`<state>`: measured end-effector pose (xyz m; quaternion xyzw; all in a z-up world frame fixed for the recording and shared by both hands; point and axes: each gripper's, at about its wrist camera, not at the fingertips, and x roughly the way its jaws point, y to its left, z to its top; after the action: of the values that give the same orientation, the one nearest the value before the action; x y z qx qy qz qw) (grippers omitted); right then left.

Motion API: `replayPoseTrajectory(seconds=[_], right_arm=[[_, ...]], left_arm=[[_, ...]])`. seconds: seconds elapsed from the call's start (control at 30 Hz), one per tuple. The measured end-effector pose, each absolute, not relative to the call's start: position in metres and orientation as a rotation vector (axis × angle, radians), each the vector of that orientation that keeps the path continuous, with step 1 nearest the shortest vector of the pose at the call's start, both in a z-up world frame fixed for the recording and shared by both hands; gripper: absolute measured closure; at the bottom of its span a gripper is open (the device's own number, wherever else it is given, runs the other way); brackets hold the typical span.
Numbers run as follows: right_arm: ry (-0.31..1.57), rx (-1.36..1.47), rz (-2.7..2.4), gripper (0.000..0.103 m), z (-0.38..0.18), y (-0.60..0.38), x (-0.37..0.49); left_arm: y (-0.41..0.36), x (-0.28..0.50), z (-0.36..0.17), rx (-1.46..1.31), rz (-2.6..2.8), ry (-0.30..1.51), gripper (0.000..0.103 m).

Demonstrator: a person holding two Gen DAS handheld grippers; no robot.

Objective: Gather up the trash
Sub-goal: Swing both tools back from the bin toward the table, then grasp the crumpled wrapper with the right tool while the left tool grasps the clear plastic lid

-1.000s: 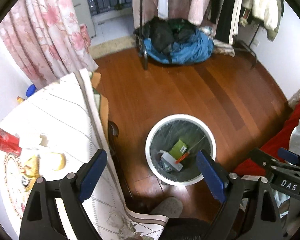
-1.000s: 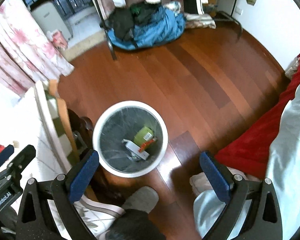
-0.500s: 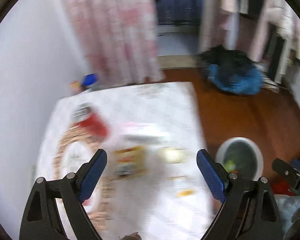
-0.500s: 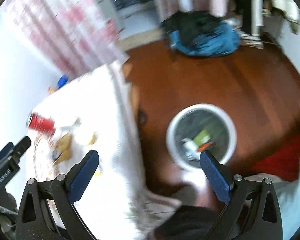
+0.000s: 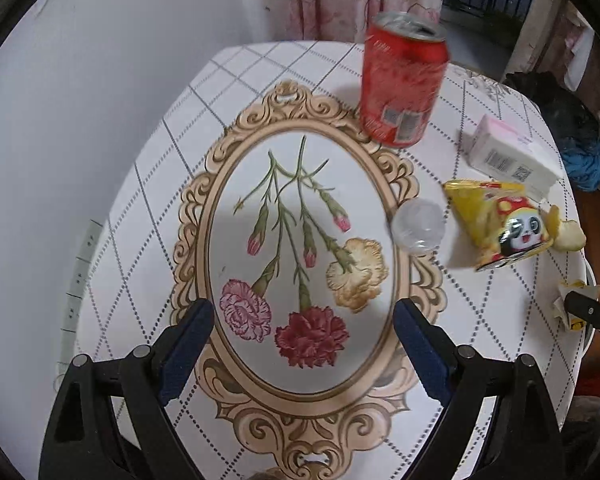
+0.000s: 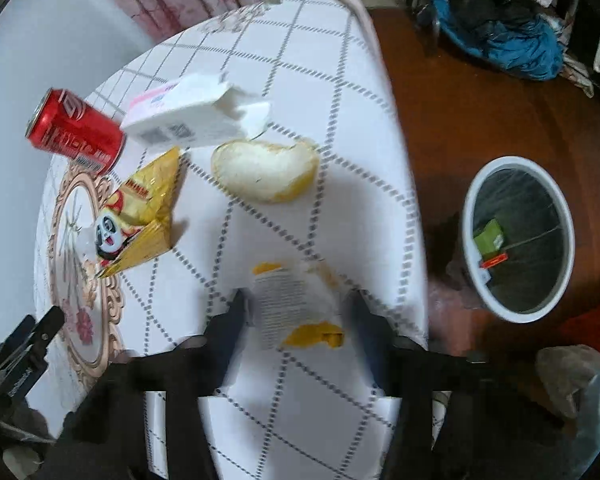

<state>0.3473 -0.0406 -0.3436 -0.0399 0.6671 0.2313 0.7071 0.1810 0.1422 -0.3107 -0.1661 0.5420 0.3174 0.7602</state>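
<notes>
Red and upright, a soda can [image 5: 402, 80] is standing on the far side of a white worktop [image 5: 228, 92] covered with a grid-patterned cloth and a printed oval of carnations. The left gripper [image 5: 304, 344] is hanging over that floral print with its blue-padded fingers [image 5: 186, 346] spread wide and nothing between them. Just right of the can, a white and pink carton [image 5: 508, 154] is lying on its side, and nearer the camera a yellow snack bag [image 5: 500, 224] with a panda picture is resting beside a small clear plastic cup [image 5: 418, 226].

From the right wrist view, the right gripper [image 6: 300, 320] is sitting low over the worktop edge, its jaws wide apart on either side of a crumpled white and yellow wrapper [image 6: 296, 306] printed with small text; motion blur makes it impossible to tell whether the fingers are touching it. Beyond the wrapper, a pale piece of fruit peel [image 6: 266, 170] is lying near the carton [image 6: 192, 114], with the snack bag [image 6: 140, 216] and the can [image 6: 74, 132] to the left.

On the wooden floor [image 6: 480, 112] to the right, a round white bin [image 6: 518, 236] lined with a clear bag is standing beside the worktop, holding a green packet and other scraps. A heap of blue and black clothing [image 6: 504, 40] is lying farther back.
</notes>
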Motion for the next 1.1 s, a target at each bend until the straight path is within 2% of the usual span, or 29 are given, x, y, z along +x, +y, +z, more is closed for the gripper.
replayPoseTrajectory(seconds=[0.1, 0.4, 0.47, 0.6, 0.63, 0.67, 0.73, 1.07, 1.1], right_arm=[[1.444, -0.071, 0.530, 0.060, -0.338, -0.035, 0.343], [1.422, -0.064, 0.503, 0.062, -0.331, -0.026, 0.354], [1.424, -0.069, 0.500, 0.062, -0.333, -0.024, 0.355], [1.424, -0.072, 0.501, 0.062, -0.336, -0.023, 0.357], [1.424, -0.073, 0.501, 0.062, -0.336, -0.022, 0.358], [1.426, -0.070, 0.500, 0.062, -0.337, -0.023, 0.358], [1.423, -0.070, 0.500, 0.062, -0.337, -0.023, 0.357], [1.402, -0.070, 0.518, 0.064, -0.332, -0.023, 0.346], [1.394, -0.073, 0.523, 0.077, -0.331, -0.023, 0.343]], left_arm=[[0.148, 0.182, -0.317, -0.394, 0.641, 1.166, 0.011], [0.139, 0.232, -0.333, -0.332, 0.457, 1.160, 0.013], [0.136, 0.241, -0.338, -0.309, 0.432, 1.168, 0.022], [0.135, 0.253, -0.343, -0.291, 0.417, 1.160, 0.024], [0.135, 0.256, -0.343, -0.287, 0.416, 1.154, 0.027], [0.135, 0.258, -0.344, -0.285, 0.414, 1.151, 0.044], [0.135, 0.262, -0.348, -0.292, 0.403, 1.163, 0.066], [0.128, 0.241, -0.344, -0.247, 0.474, 1.128, 0.066], [0.127, 0.236, -0.341, -0.248, 0.487, 1.120, 0.067]])
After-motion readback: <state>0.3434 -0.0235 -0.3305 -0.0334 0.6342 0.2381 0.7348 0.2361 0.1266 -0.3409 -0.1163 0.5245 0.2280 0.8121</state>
